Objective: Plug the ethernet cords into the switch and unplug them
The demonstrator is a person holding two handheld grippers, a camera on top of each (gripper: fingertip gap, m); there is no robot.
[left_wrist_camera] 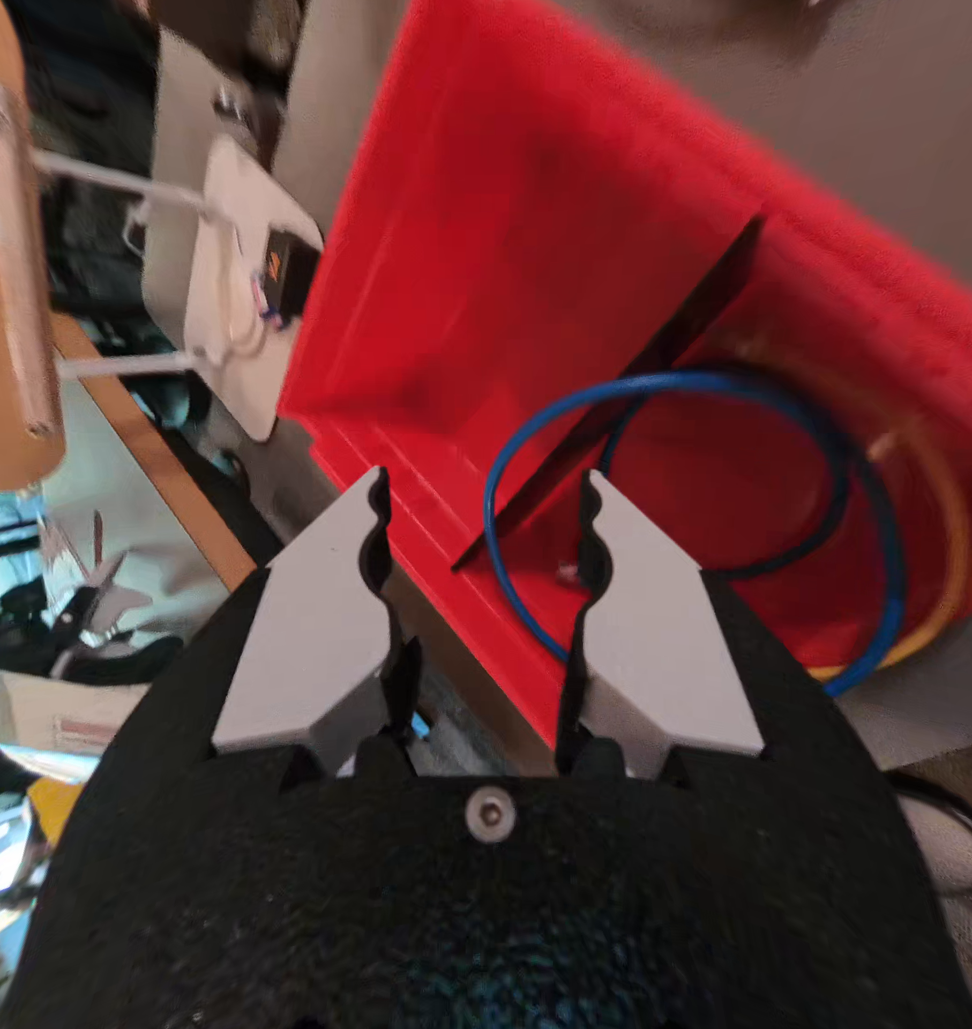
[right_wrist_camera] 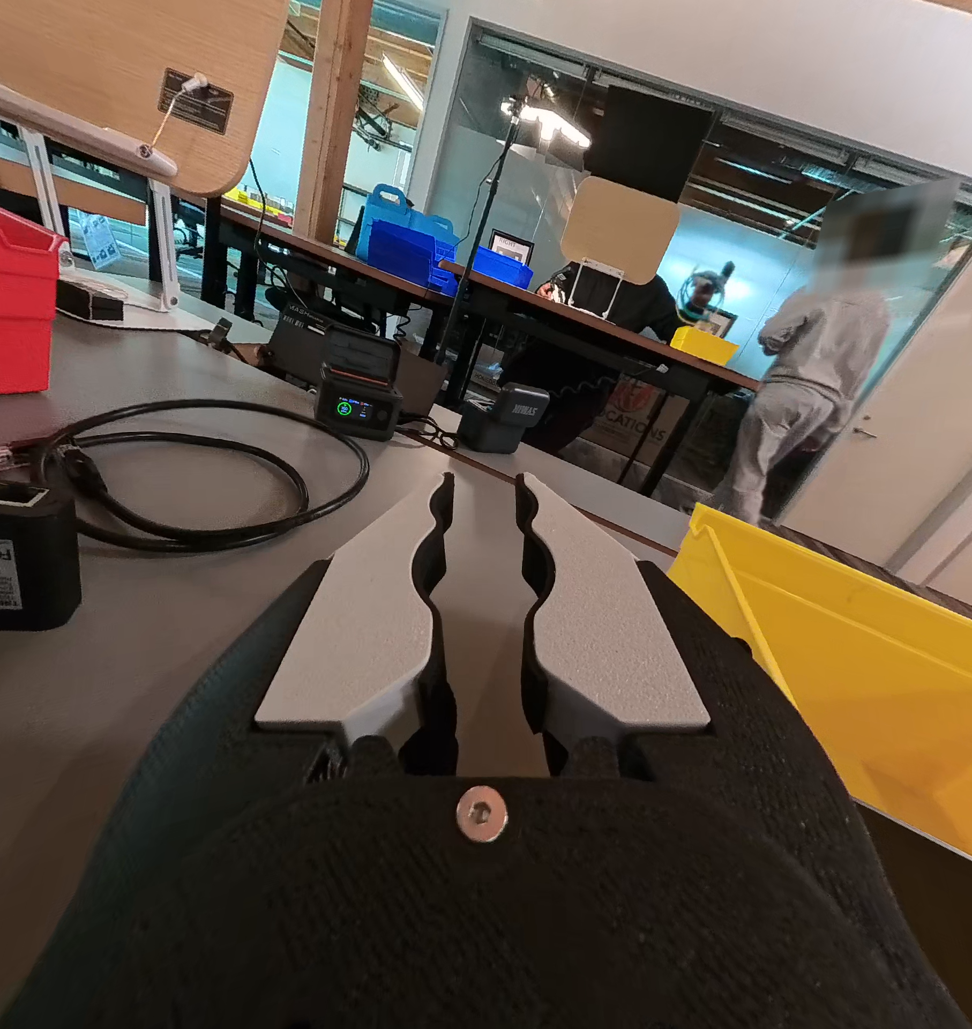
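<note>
Red bin (left_wrist_camera: 528, 250), blue cord (left_wrist_camera: 528, 445), yellow bin (right_wrist_camera: 862, 668), black cord (right_wrist_camera: 222, 534)

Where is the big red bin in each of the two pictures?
Left wrist view: the red bin fills the middle and right, just beyond the open left gripper, with a coiled blue cable inside.
Right wrist view: the red bin sits at the far left edge on the grey table.
Shared landmark: the white stand beside the bin.
</note>
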